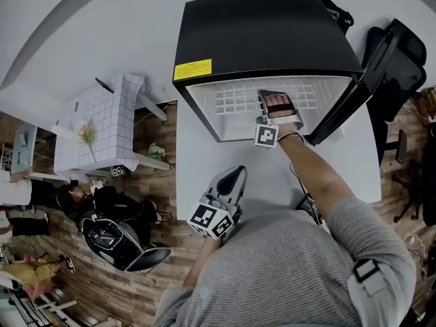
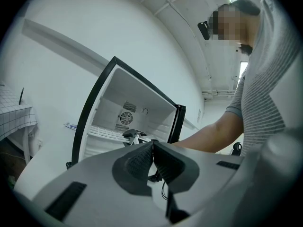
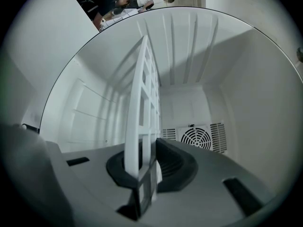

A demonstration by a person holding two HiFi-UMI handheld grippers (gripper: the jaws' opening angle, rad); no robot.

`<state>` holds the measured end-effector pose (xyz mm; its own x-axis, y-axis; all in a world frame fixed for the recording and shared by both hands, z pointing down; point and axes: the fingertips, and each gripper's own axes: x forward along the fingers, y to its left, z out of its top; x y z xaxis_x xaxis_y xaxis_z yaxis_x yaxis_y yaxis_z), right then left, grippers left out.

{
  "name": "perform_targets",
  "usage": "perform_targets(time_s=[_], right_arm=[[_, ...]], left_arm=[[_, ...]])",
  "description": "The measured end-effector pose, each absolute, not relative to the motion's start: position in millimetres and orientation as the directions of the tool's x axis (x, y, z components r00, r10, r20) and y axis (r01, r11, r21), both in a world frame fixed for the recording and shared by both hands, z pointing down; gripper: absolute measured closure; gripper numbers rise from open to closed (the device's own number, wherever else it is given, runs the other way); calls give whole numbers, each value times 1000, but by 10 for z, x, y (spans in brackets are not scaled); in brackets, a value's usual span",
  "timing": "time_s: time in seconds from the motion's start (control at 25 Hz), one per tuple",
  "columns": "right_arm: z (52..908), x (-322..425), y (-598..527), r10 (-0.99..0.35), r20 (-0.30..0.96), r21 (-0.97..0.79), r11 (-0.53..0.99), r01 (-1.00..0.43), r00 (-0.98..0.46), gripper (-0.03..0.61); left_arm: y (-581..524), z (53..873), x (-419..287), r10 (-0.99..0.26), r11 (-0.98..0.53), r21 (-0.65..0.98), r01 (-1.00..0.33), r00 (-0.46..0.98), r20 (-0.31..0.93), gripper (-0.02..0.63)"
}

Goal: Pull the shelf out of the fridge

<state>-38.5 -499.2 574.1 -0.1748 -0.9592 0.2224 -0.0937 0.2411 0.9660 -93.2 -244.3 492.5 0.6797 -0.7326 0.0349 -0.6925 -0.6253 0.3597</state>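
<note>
A black fridge (image 1: pixel 266 33) stands on the white table (image 1: pixel 197 176) with its door open, and a white wire shelf (image 1: pixel 235 101) lies inside. My right gripper (image 1: pixel 271 98) reaches into the opening and is shut on the shelf's front edge. In the right gripper view the shelf (image 3: pixel 144 89) runs edge-on between the dark pads of that gripper (image 3: pixel 149 162). My left gripper (image 1: pixel 237 172) hangs over the table near my torso, shut and empty. The left gripper view shows its own jaws (image 2: pixel 152 148) pressed together, with the fridge (image 2: pixel 128 112) and shelf (image 2: pixel 106 133) beyond.
The fridge door (image 1: pixel 357 94) swings out to the right. A black office chair (image 1: pixel 402 53) stands behind it. At the left are a small table with a checked cloth (image 1: pixel 109 121) and dark bags (image 1: pixel 116 237) on the wooden floor. A fan grille (image 3: pixel 196 137) sits in the fridge's back wall.
</note>
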Motion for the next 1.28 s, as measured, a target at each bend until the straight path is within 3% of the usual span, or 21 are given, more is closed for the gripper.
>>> perform_targets(time_s=[0.16, 0.44, 1.28], right_arm=[[5747, -380, -4986, -957, 231, 963, 251, -101, -176, 540], [5736, -383, -4968, -954, 236, 960, 258, -110, -184, 540], [5742, -357, -4905, -960, 230, 962, 249, -111, -159, 541]], left_arm=[[-2686, 4938, -853, -718, -660, 280, -698, 695, 40, 601], [-3127, 4710, -813, -776, -631, -1, -776, 631, -2, 601], [-3084, 4598, -1008, -830, -558, 52, -828, 556, -45, 601]])
